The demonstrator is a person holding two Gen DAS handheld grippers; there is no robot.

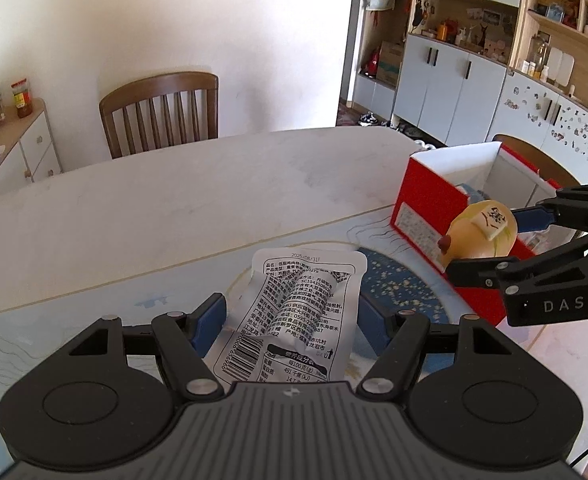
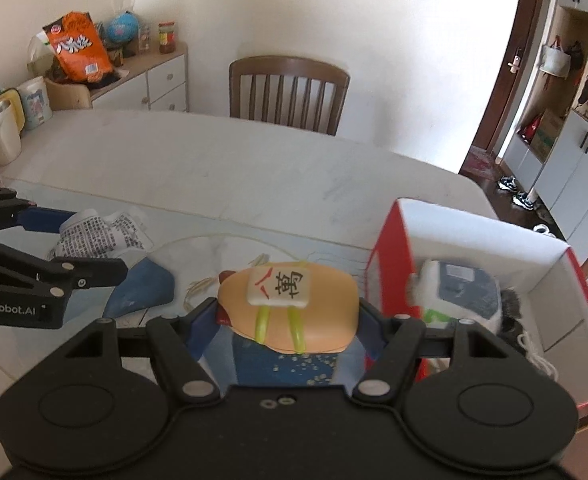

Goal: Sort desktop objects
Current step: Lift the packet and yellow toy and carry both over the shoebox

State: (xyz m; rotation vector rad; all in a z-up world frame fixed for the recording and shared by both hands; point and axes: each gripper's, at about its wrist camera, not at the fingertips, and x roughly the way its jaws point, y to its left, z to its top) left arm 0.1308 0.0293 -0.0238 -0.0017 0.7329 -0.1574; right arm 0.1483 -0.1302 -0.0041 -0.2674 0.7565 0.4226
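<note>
Open tabletop ahead, box wall at the right

In the left wrist view the marble table [image 1: 181,208] lies bare from 10 to 1 o'clock up to the wooden chair [image 1: 161,114]; toward 2 o'clock the red box [image 1: 428,204] blocks passage, with the right gripper [image 1: 494,240] and its yellow toy [image 1: 480,232] just before it. In the right wrist view the left gripper [image 2: 89,240] with its printed pouch [image 2: 101,234] bars 9 o'clock.
</note>
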